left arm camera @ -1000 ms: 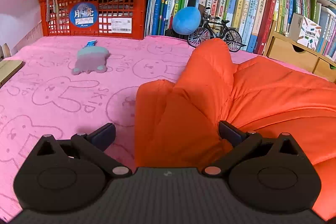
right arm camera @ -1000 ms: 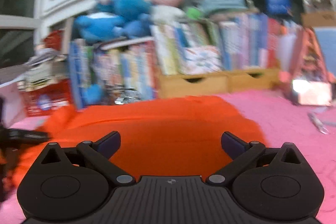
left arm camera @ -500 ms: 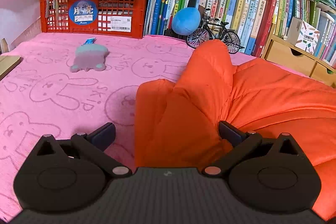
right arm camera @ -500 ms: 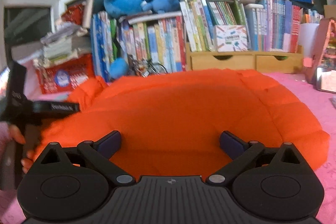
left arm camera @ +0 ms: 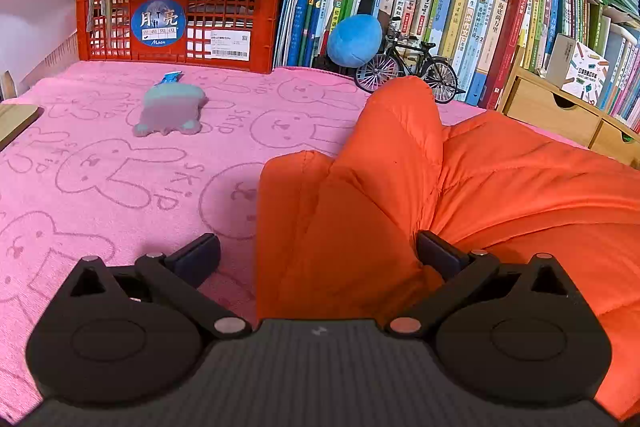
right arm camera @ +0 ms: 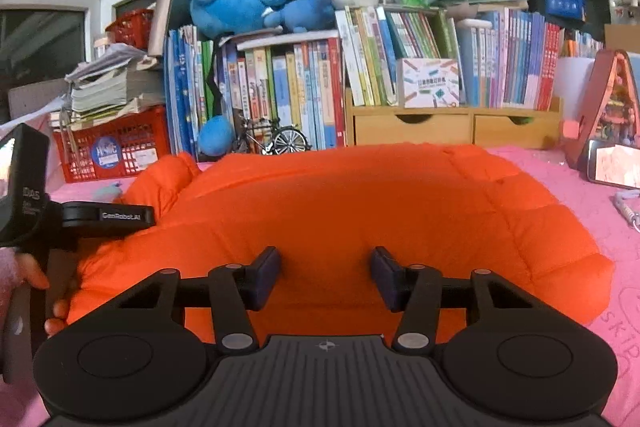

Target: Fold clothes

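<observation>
An orange puffer jacket (right arm camera: pixel 360 219) lies spread on a pink bunny-print towel (left arm camera: pixel 100 179). In the left wrist view its sleeve (left arm camera: pixel 396 131) bulges up and its left edge (left arm camera: pixel 304 227) lies between the wide-set fingers of my left gripper (left arm camera: pixel 318 251), which is open. My right gripper (right arm camera: pixel 326 267) sits low over the jacket's near hem. Its jaws are closing with orange fabric between them, and the pads do not visibly press on it. The right wrist view also shows the left gripper (right arm camera: pixel 108 215) at the jacket's left side, held by a hand (right arm camera: pixel 28 271).
A red crate (left arm camera: pixel 180 23) under stacked papers, rows of books (left arm camera: pixel 460 27), a blue ball (left arm camera: pixel 354 41) and a model bicycle (left arm camera: pixel 408 67) line the back. A grey-teal plush (left arm camera: pixel 168 109) lies on the towel. Wooden drawers (right arm camera: pixel 452 127) and a phone (right arm camera: pixel 616 167) stand at the right.
The right gripper's jaws have narrowed from wide apart to a small gap over the jacket's hem, and it has come closer to the jacket. The left gripper has stayed still and open.
</observation>
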`<state>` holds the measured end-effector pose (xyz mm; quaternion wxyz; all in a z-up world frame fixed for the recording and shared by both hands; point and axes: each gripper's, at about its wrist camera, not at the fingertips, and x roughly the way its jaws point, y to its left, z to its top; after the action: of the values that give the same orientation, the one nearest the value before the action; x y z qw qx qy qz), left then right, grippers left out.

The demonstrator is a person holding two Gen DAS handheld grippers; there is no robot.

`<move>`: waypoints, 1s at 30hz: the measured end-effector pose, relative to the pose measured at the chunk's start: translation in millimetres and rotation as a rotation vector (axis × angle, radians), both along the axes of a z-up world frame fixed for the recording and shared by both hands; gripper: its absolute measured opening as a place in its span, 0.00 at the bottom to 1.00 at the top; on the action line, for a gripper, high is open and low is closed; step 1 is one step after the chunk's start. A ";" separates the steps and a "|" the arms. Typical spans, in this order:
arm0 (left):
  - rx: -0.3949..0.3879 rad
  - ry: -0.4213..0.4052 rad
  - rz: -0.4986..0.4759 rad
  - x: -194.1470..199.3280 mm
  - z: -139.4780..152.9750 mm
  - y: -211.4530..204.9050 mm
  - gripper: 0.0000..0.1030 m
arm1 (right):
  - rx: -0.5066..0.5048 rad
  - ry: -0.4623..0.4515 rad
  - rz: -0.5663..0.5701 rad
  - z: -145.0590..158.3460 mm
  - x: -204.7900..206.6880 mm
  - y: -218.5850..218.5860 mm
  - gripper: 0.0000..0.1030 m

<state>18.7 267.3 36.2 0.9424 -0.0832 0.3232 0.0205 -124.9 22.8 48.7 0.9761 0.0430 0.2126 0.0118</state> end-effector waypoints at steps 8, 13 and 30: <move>-0.003 0.000 0.000 0.1 0.2 0.4 1.00 | -0.055 0.029 -0.024 -20.2 0.3 10.2 0.50; -0.014 -0.017 0.020 -5.5 2.7 2.0 1.00 | -0.040 0.042 -0.014 -22.9 2.2 7.8 0.50; -0.128 -0.166 -0.431 -75.6 88.4 -68.4 0.99 | 0.005 0.020 0.002 -24.2 -1.9 0.9 0.50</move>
<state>-56.9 198.9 124.6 0.9411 -0.0730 0.2557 -0.2087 -126.8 23.7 24.5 0.9738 0.0454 0.2224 0.0129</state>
